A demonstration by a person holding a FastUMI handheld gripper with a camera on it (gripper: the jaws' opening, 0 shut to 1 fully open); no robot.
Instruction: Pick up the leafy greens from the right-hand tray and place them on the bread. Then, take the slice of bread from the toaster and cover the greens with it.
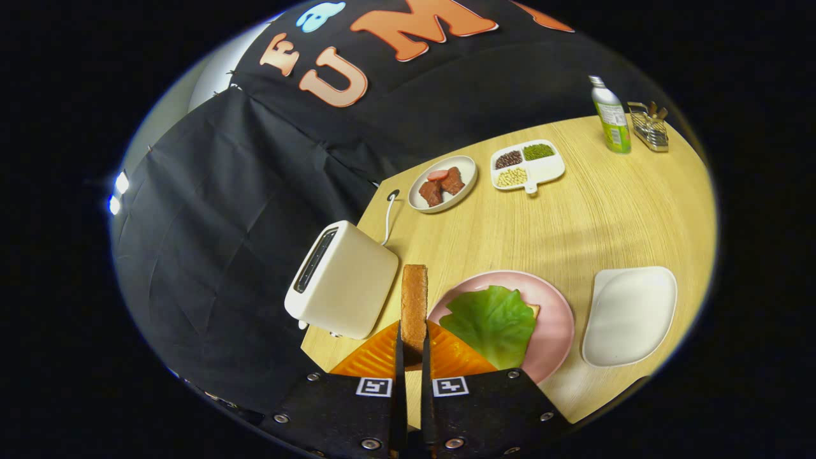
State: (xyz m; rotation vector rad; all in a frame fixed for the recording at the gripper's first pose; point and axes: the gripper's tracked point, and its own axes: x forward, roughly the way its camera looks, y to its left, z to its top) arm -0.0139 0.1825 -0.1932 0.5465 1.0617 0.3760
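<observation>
My gripper [412, 347] is shut on a slice of bread [414, 305], held edge-on and standing up between the two fingers. The slice hangs in the air between the white toaster [344, 280] and the pink plate [548, 319]. On that plate lies a green lettuce leaf [494, 322], covering another bread slice whose corner [534, 310] peeks out beyond the leaf. The toaster's slot looks dark and I cannot see into it. Beyond the pink plate, toward the table's edge, sits a white tray [631, 315] with nothing on it.
An orange ridged mat [376, 357] lies under the fingers. Farther off stand a white dish with meat pieces [443, 183], a divided dish of beans [526, 166], a green bottle [611, 118] and a wire rack [649, 127]. The toaster's cable [389, 213] runs off the table.
</observation>
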